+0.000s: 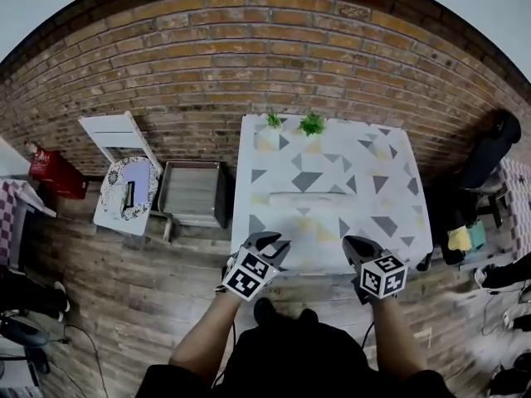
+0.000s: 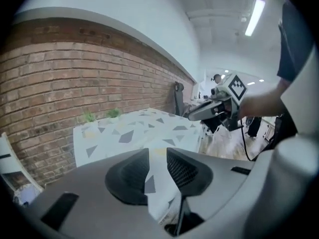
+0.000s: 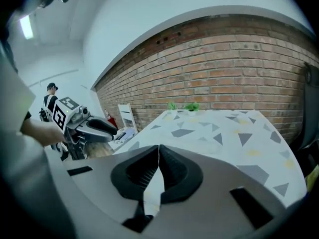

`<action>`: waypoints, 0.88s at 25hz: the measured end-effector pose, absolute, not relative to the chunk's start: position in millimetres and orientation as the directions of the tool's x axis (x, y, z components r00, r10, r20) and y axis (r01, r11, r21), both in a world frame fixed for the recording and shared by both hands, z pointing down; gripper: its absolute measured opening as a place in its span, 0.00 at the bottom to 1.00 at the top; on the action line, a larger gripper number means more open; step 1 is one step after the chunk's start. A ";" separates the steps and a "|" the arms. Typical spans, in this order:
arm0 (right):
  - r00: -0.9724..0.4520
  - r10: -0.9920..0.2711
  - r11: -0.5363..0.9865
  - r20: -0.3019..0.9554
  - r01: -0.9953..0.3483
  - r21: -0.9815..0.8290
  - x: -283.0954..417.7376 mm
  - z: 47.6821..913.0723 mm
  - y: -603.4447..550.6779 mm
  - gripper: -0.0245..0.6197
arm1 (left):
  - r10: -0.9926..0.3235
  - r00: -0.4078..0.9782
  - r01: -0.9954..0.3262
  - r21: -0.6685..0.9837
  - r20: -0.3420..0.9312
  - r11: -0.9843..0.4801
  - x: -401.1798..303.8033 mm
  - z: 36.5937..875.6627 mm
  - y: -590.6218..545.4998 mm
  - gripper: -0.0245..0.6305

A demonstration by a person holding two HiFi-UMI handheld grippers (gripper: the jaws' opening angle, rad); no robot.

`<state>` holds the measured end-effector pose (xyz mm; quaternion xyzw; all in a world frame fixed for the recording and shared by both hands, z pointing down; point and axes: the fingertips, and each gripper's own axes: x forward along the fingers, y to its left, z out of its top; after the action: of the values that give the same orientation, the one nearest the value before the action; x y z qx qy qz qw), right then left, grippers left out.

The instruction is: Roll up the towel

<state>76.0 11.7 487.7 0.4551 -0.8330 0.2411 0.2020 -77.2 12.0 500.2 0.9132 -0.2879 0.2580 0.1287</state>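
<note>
In the head view the towel lies rolled into a long pale tube across the middle of the table, whose top is white with grey and yellow triangles. Both grippers hang in the air over the table's near edge, apart from the roll. My left gripper has its jaws apart; in the left gripper view only the tabletop shows through the gap. My right gripper has its jaws together at the tips with nothing between them, as the right gripper view shows.
Two small green plants stand at the table's far edge by the brick wall. Left of the table are a grey crate, a white folding chair and a patterned tray. A black chair stands at the right.
</note>
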 end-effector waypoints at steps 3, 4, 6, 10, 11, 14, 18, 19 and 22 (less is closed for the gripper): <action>-0.513 -0.694 0.450 0.505 -0.857 -0.253 81.4 477.2 22.2 0.06 | -0.487 0.709 -0.606 0.089 0.511 -0.790 -75.5 487.6 23.8 0.18; -0.519 -0.701 0.454 0.489 -0.854 -0.254 83.7 473.2 26.2 0.06 | -0.502 0.708 -0.614 0.081 0.497 -0.785 -73.0 483.1 25.4 0.16; -0.535 -0.709 0.479 0.459 -0.843 -0.242 90.4 464.1 35.6 0.06 | -0.533 0.708 -0.633 0.084 0.463 -0.769 -64.2 472.9 27.2 0.14; -0.592 -0.709 0.536 0.383 -0.805 -0.254 114.3 439.5 60.3 0.06 | -0.546 0.728 -0.639 0.121 0.415 -0.759 -29.1 447.8 41.1 0.08; -0.605 -0.707 0.548 0.365 -0.796 -0.257 122.3 433.4 66.8 0.06 | -0.551 0.728 -0.640 0.115 0.409 -0.760 -17.8 441.9 45.3 0.08; -0.637 -0.697 0.590 0.328 -0.770 -0.242 151.0 414.7 80.4 0.06 | -0.607 0.699 -0.679 0.085 0.378 -0.729 14.3 424.3 55.6 0.07; -0.681 -0.684 0.626 0.262 -0.732 -0.268 183.1 390.4 82.8 0.06 | -0.684 0.663 -0.744 0.173 0.303 -0.645 42.2 404.2 69.8 0.07; -0.693 -0.676 0.638 0.249 -0.720 -0.272 187.2 386.2 82.6 0.06 | -0.704 0.645 -0.763 0.187 0.297 -0.619 44.8 401.0 72.1 0.07; -0.732 -0.650 0.667 0.207 -0.679 -0.308 191.2 373.9 78.0 0.06 | -0.746 0.589 -0.806 0.162 0.311 -0.569 48.8 392.6 72.5 0.07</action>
<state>191.2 78.0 373.9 0.3641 -0.9120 0.1847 0.0397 48.8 72.5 392.6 0.8795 -0.4413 0.1044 0.1444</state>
